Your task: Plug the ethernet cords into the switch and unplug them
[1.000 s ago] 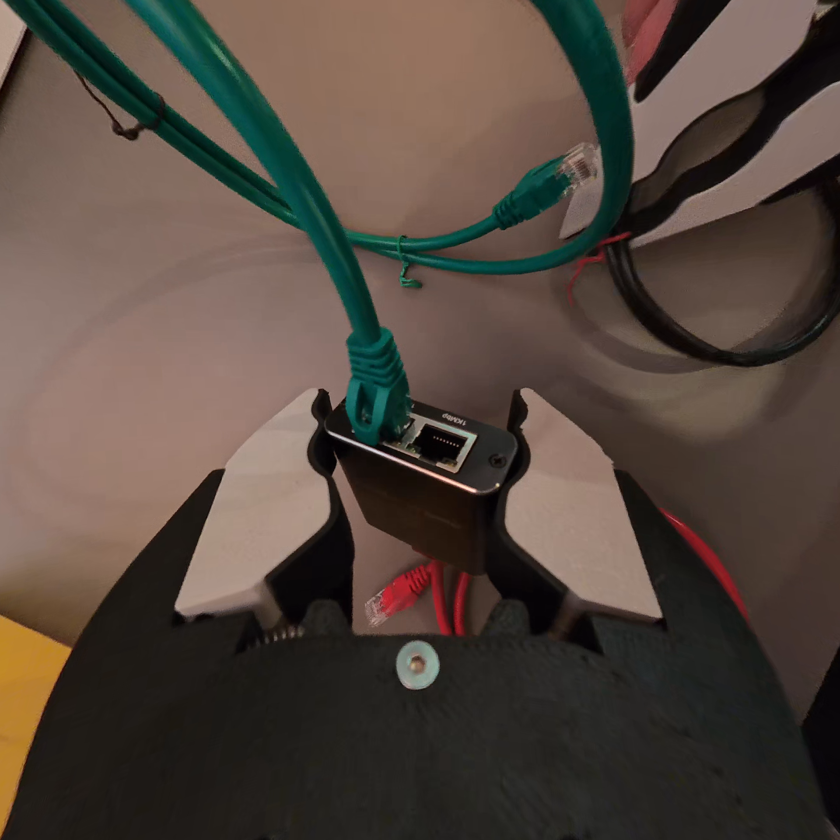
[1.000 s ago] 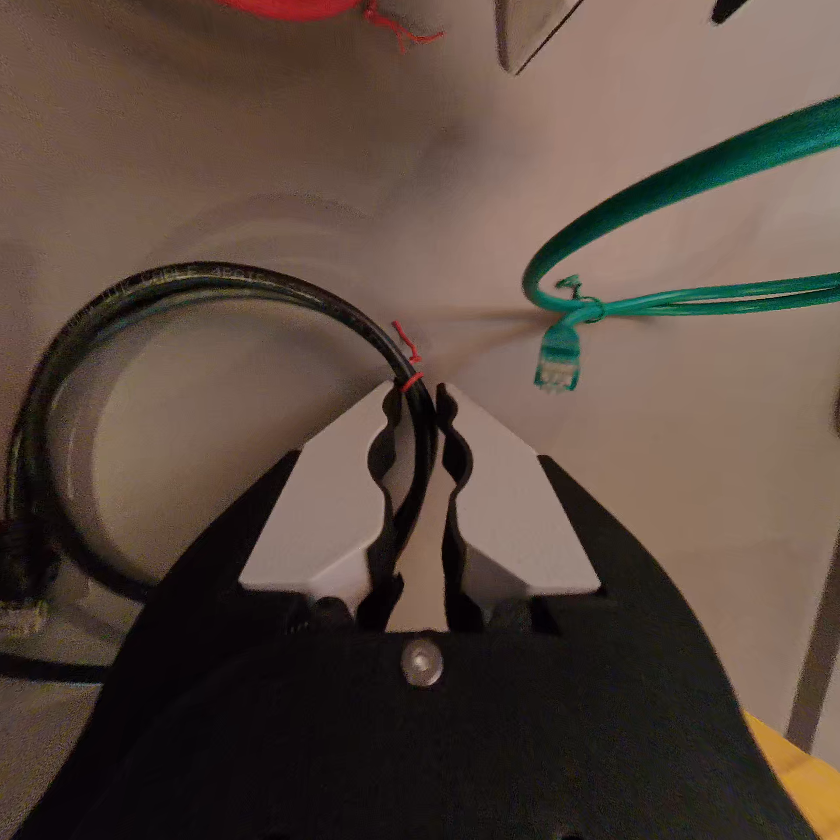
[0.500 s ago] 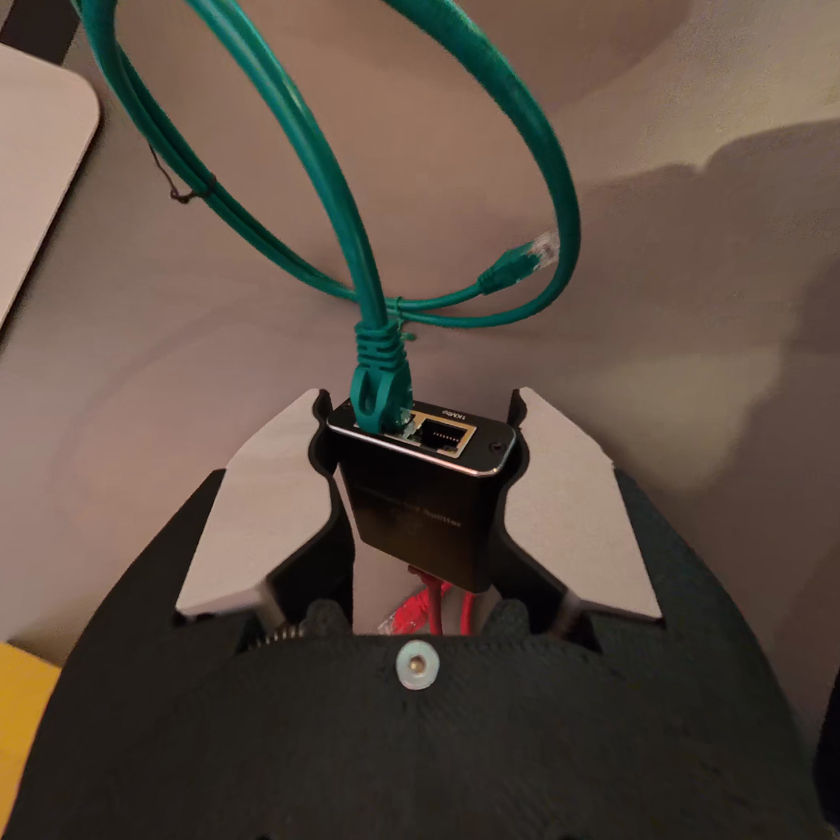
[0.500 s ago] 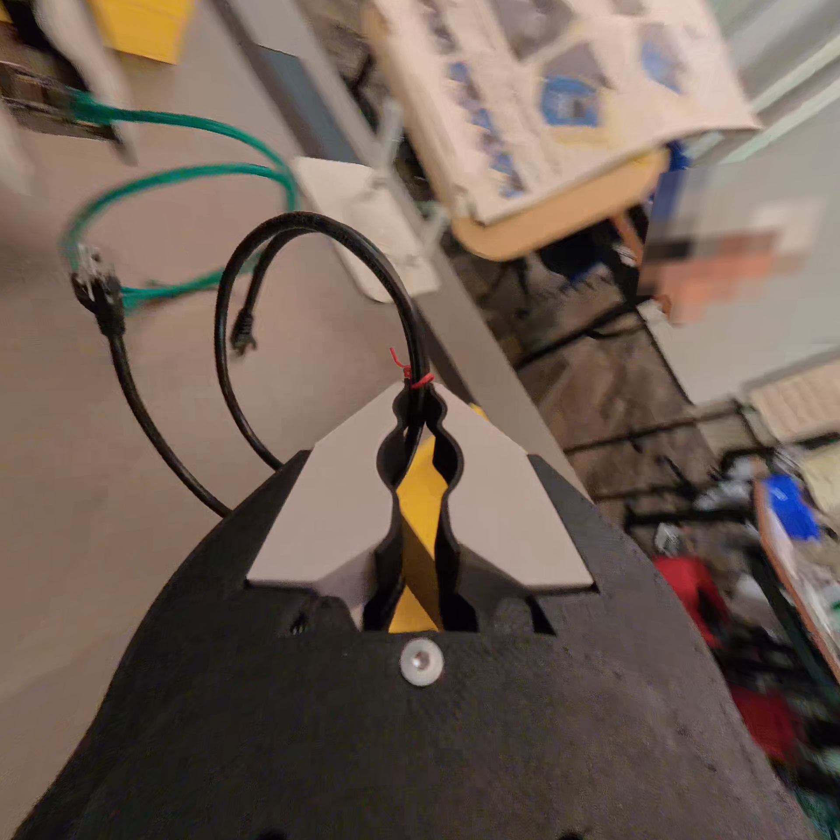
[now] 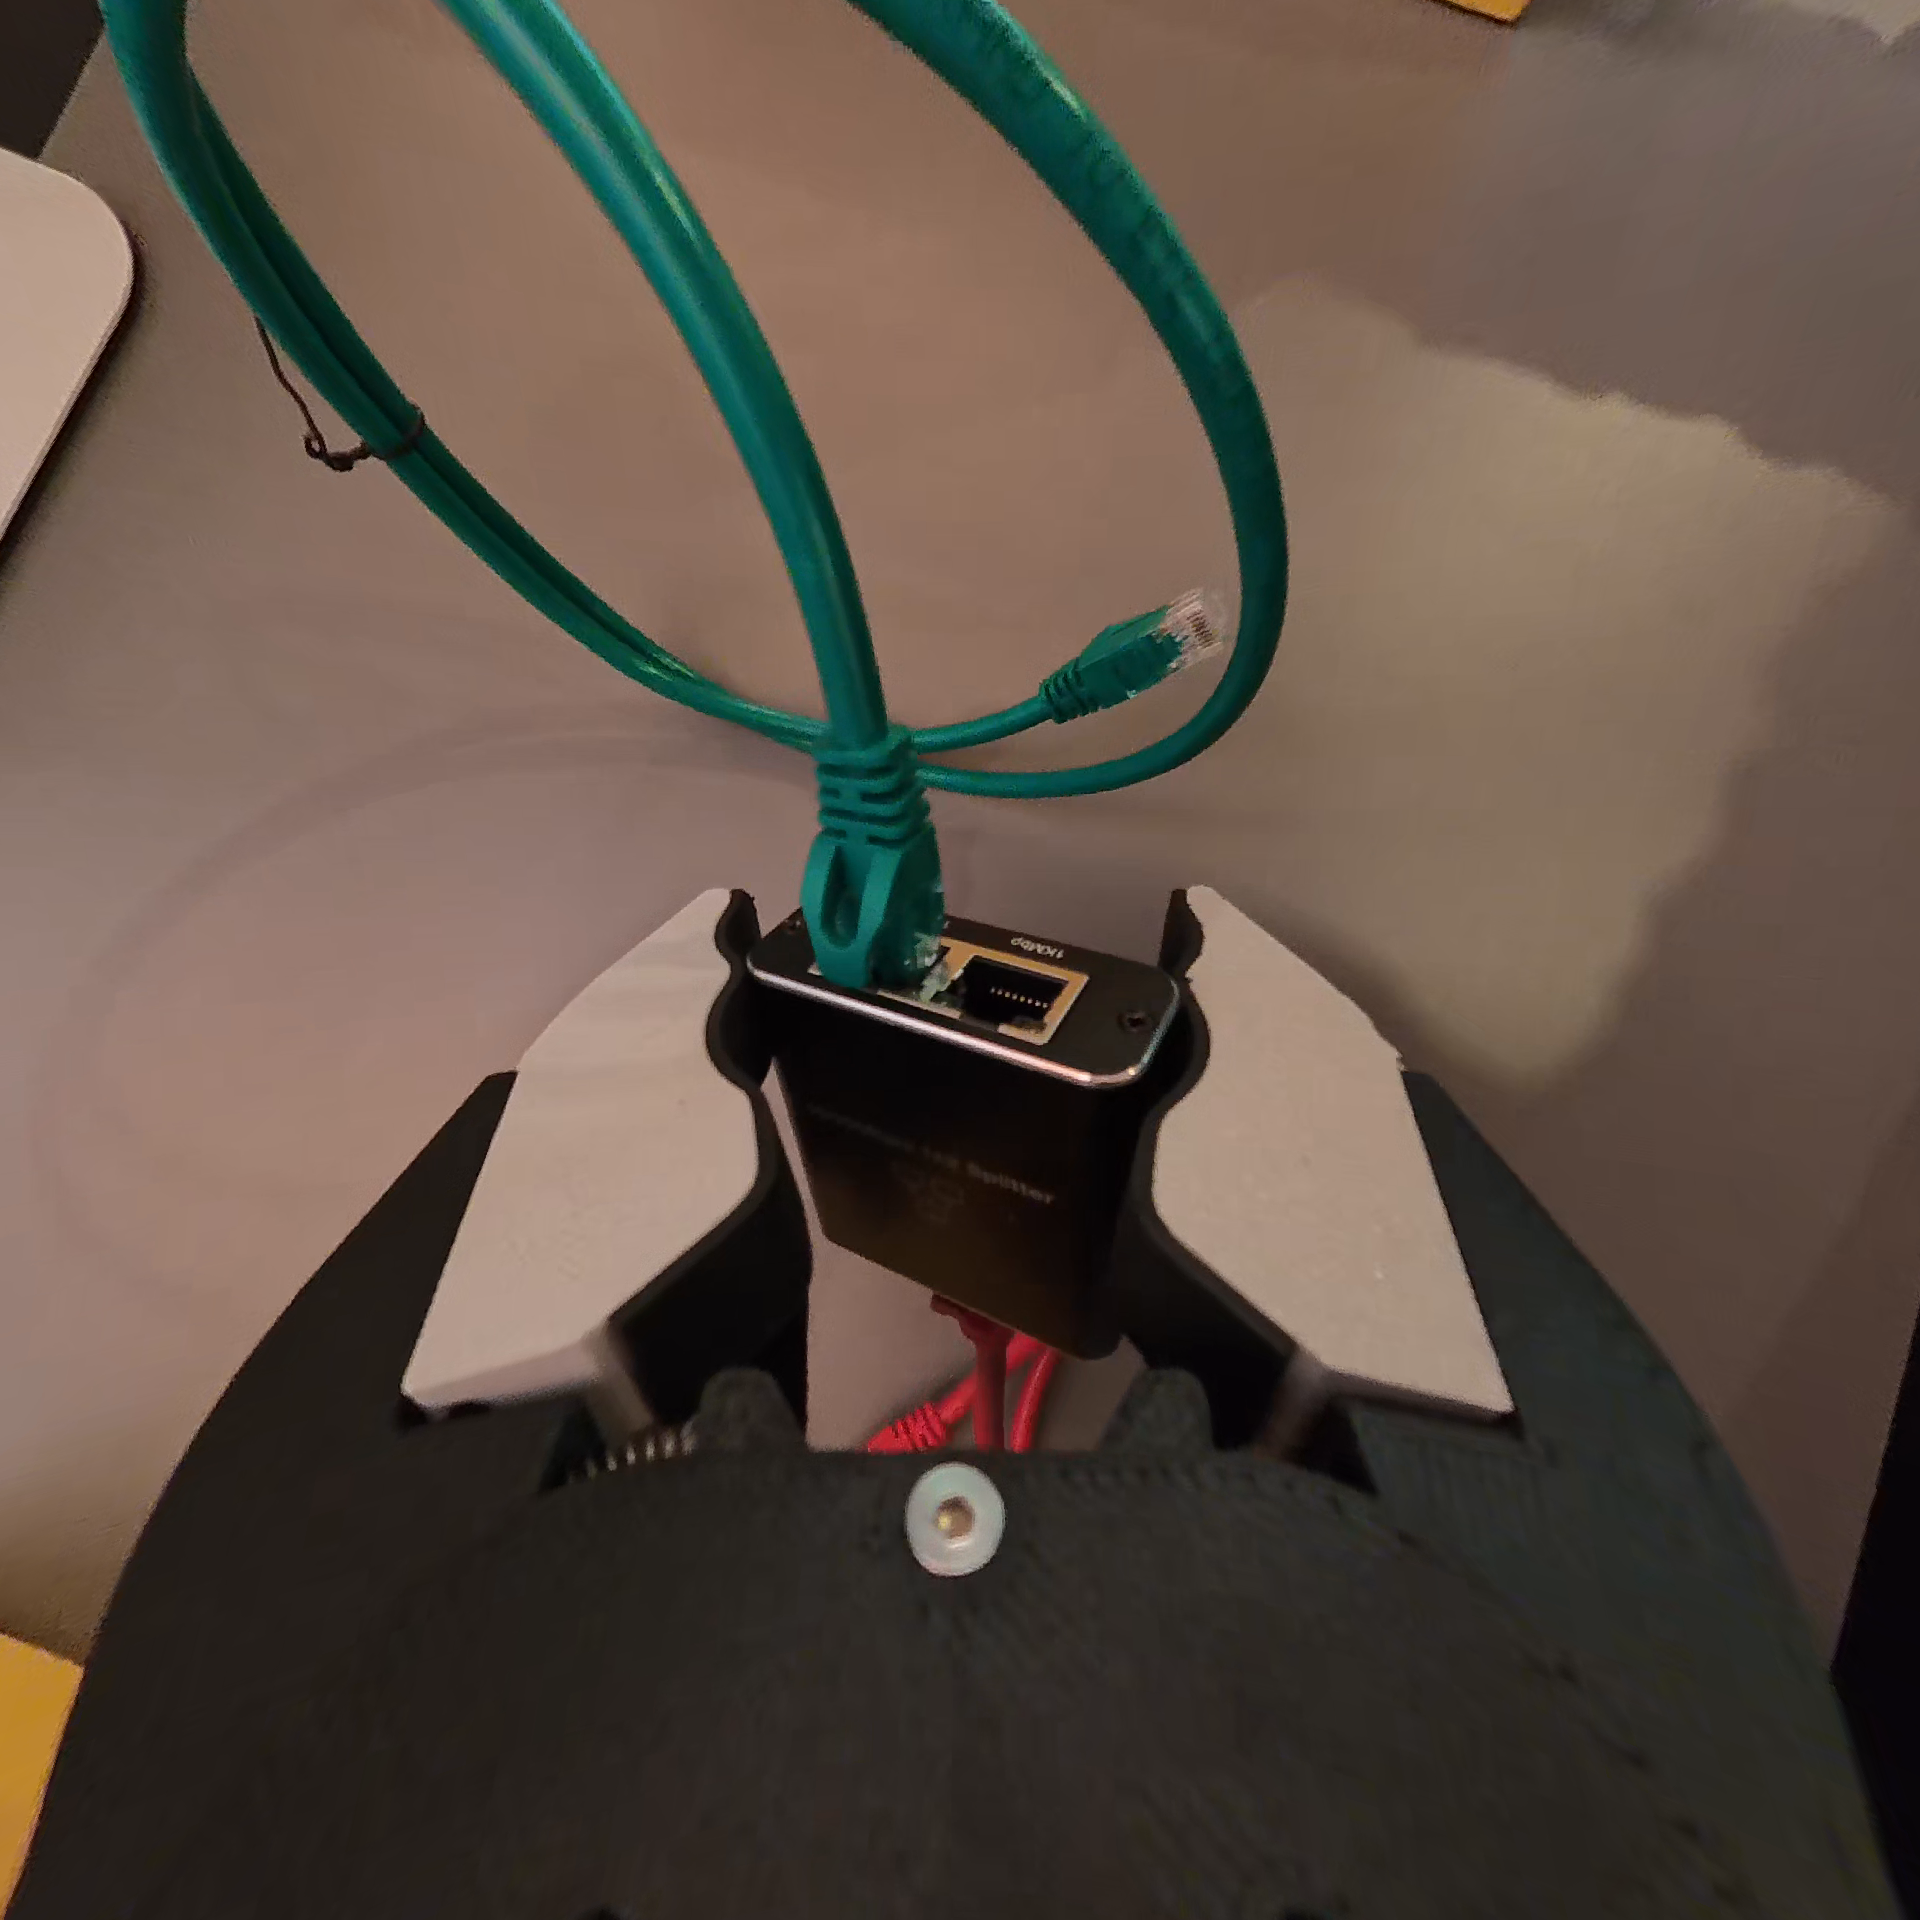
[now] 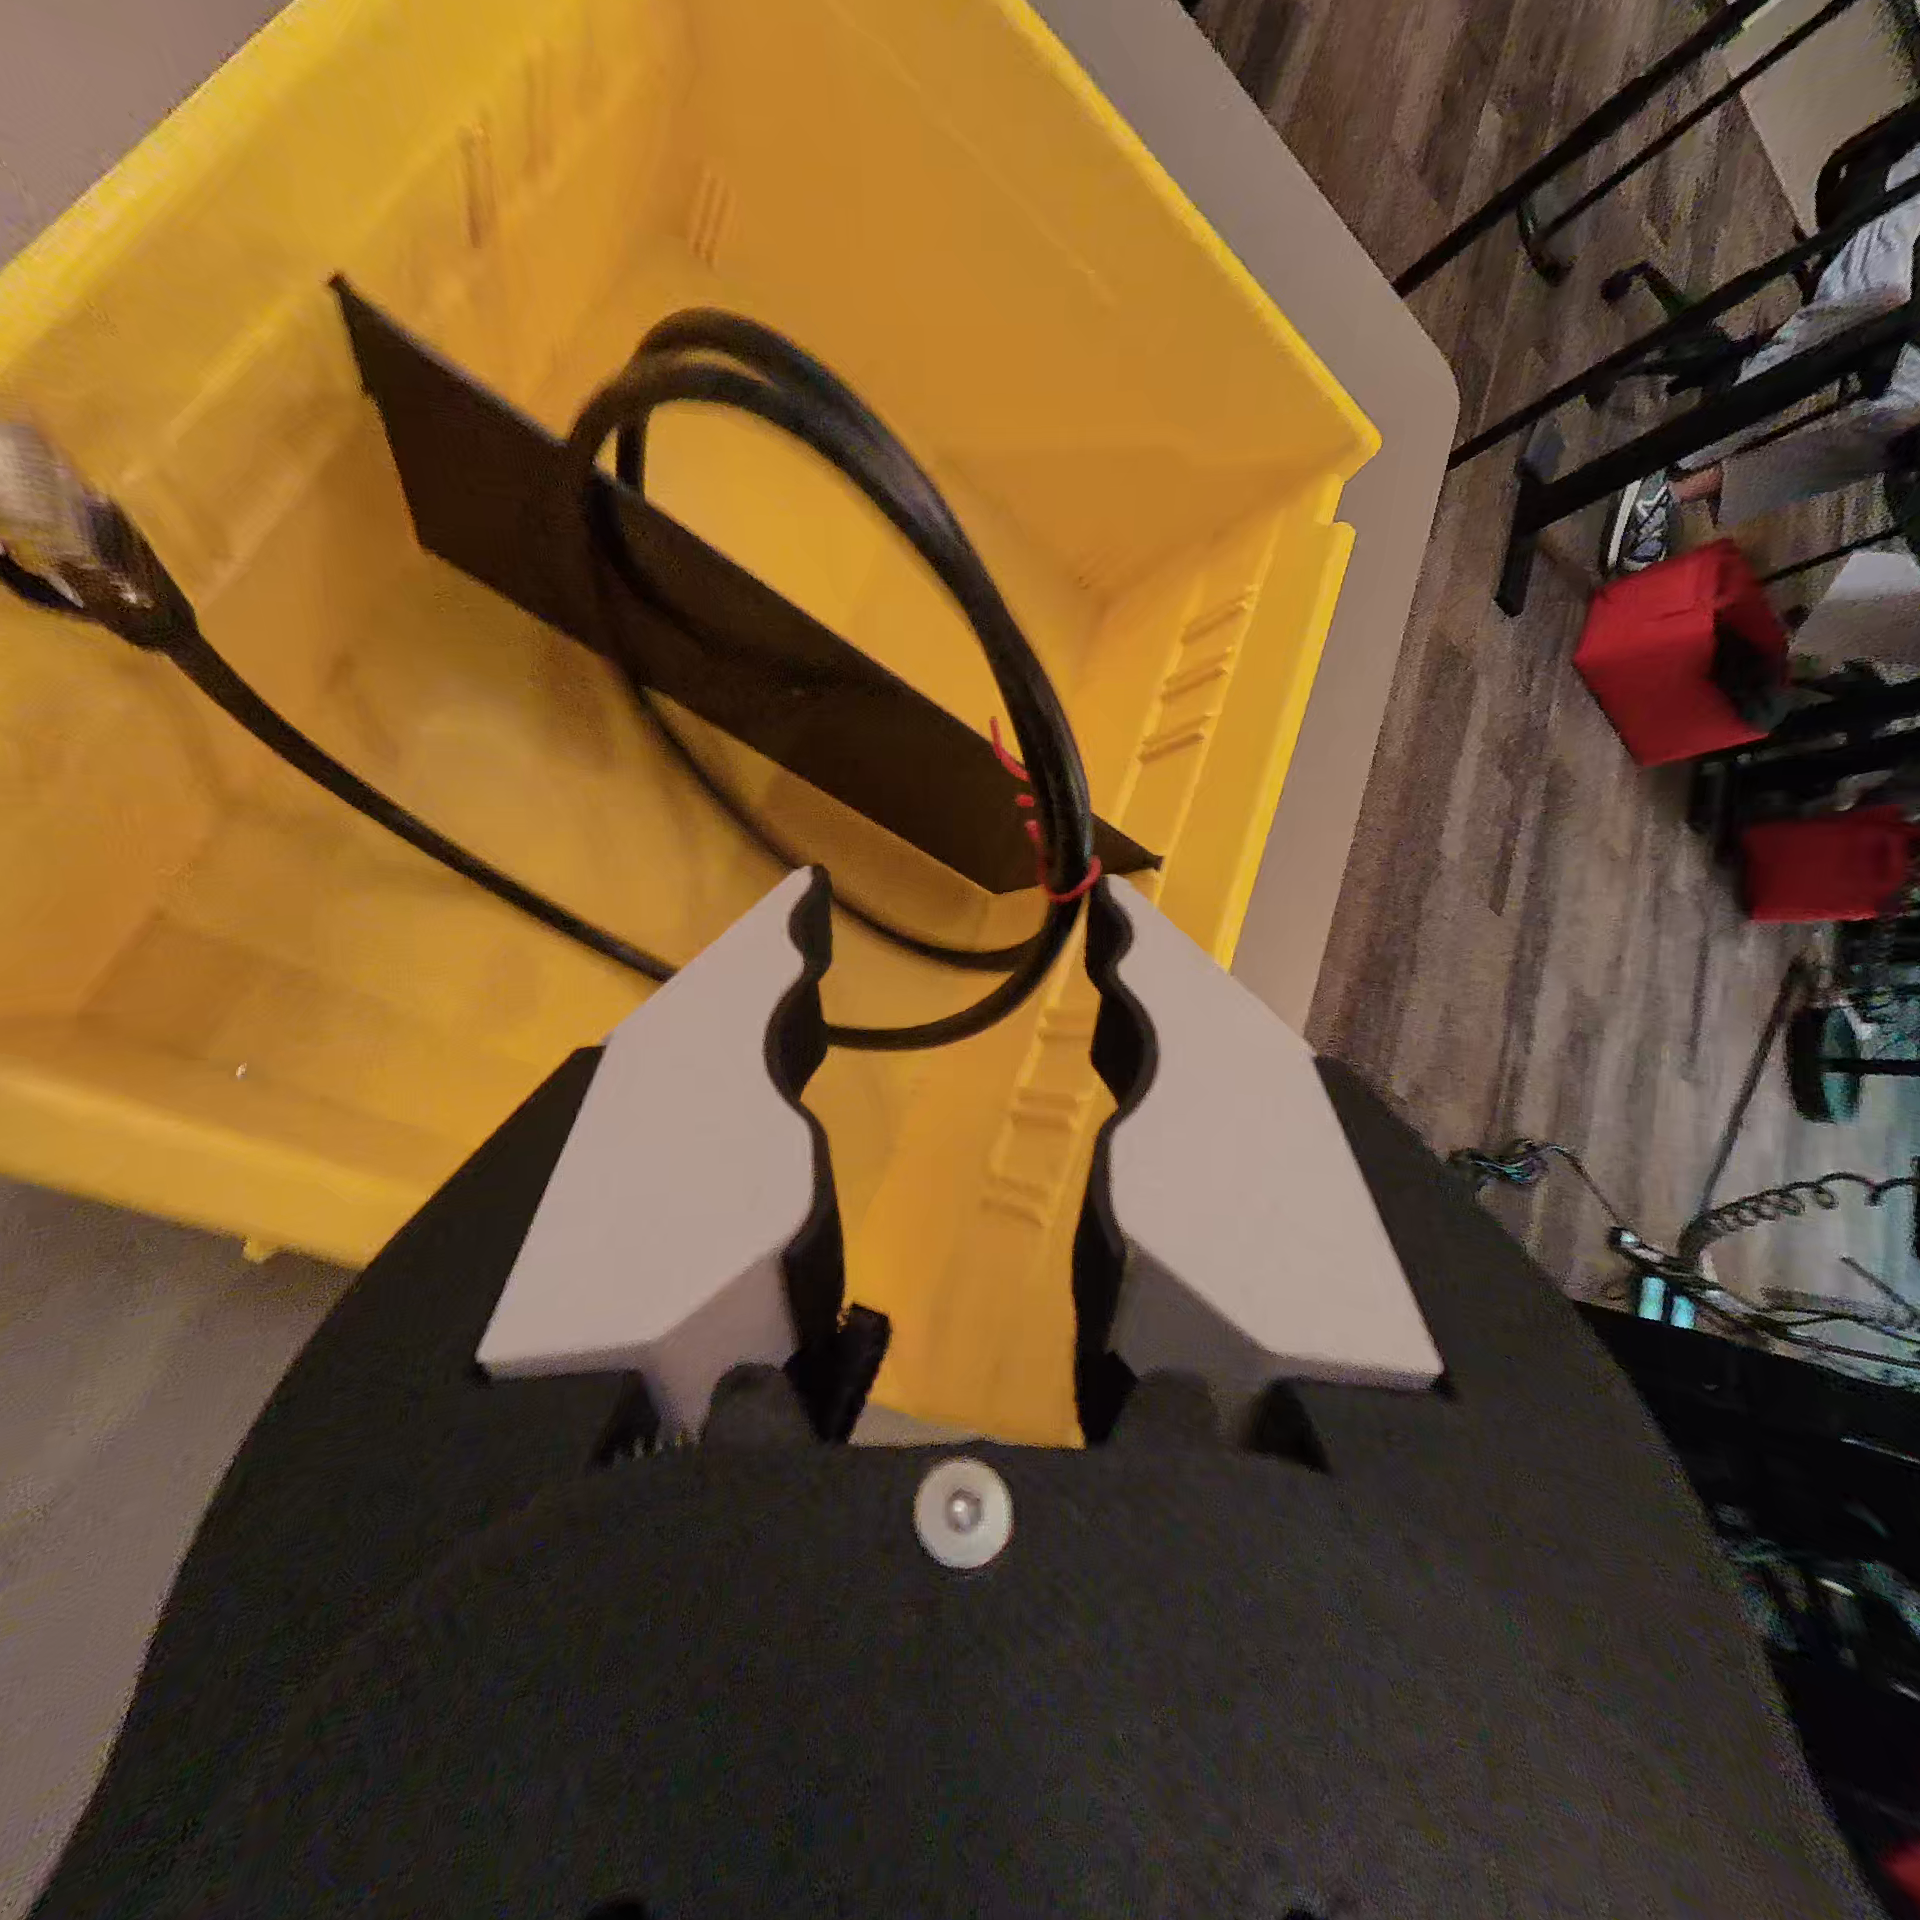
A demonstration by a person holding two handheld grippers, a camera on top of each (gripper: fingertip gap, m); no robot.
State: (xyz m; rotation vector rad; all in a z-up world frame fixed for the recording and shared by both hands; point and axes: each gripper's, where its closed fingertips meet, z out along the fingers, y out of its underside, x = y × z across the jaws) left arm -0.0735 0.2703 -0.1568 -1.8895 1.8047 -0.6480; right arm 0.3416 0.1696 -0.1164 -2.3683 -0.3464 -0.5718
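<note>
Since half a second ago the right gripper [image 6: 956,914] has swung over a yellow bin [image 6: 1132,312], and its jaws, then nearly pressed together on the black cord [image 6: 935,540], are now standing spread. That cord is looping above the bin, touching the tip of the right finger, where a thin red tie [image 6: 1070,883] is wrapping it. Whether the cord is resting on the finger or already dropping cannot be told. One plug [image 6: 52,520] of it is blurring at the left edge of the view. Inside the bin, a black divider [image 6: 779,665] is running slantwise across it; the floor of the bin on either side is showing only yellow plastic.

On the left, the view is almost unchanged: the left gripper [image 5: 961,914] is pinching the small black switch [image 5: 966,1143] by its sides, above the grey table [image 5: 312,831]. A green cord [image 5: 748,364] is sitting plugged into the left port, while the right port [image 5: 1013,997] is standing open. The green cord's other plug [image 5: 1143,649] is hanging free beyond the switch. Below the switch, a red cord [image 5: 997,1392] is showing between the jaws.
</note>
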